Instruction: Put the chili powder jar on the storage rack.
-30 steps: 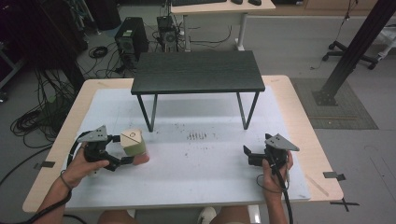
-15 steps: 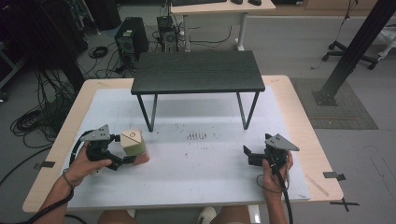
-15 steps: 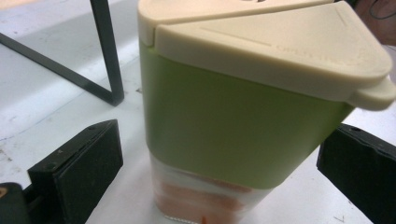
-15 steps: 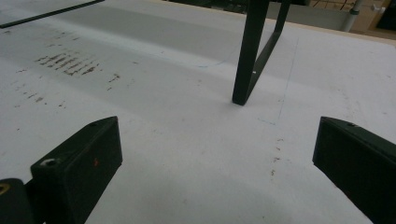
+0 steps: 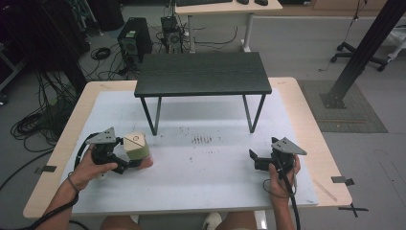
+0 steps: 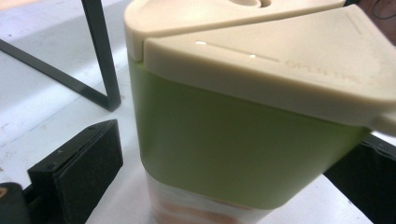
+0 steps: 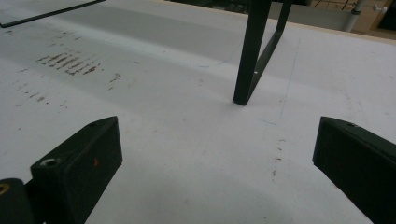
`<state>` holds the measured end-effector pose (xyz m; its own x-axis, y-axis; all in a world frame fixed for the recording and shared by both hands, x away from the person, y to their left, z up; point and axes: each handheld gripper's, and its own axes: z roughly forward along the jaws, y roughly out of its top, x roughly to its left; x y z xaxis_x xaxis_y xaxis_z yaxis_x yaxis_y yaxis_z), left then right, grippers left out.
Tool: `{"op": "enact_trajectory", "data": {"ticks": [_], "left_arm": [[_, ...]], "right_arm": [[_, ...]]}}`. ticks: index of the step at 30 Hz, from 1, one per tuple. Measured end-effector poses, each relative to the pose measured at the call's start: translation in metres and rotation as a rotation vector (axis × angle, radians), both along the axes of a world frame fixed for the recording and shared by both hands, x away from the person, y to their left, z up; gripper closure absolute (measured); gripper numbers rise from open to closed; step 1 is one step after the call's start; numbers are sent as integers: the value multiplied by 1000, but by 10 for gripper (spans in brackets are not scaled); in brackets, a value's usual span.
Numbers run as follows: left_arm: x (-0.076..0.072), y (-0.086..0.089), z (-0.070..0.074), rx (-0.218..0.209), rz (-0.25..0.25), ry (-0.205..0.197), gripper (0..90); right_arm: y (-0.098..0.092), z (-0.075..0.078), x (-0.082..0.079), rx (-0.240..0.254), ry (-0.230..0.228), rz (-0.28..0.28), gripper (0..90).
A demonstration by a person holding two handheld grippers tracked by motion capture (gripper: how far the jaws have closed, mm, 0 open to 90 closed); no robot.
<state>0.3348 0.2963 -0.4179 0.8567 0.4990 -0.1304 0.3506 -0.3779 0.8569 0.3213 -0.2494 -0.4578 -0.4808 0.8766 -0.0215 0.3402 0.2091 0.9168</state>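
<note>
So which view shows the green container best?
The left gripper view: the container is close between the jaws, with its cream lid, green body and clear base plain. The high view shows it small at the left gripper, good for its place on the table. The right gripper view looks at the table and a stand leg.

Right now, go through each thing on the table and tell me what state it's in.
Green container: upright on the table, cream lid closed, between the left claw's jaws.
Left claw: jaws wide around the container; whether they grip it is unclear.
Right claw: open, holding nothing.
Small black table: standing, top bare.
</note>
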Motion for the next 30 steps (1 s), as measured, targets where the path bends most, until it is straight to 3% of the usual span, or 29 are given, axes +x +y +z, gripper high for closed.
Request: {"op": "enact_trajectory", "data": {"ticks": [30], "left_arm": [[3,-12,1,-6,-16,-4,7]], "right_arm": [[0,0,0,-3,3,1,13]]}}
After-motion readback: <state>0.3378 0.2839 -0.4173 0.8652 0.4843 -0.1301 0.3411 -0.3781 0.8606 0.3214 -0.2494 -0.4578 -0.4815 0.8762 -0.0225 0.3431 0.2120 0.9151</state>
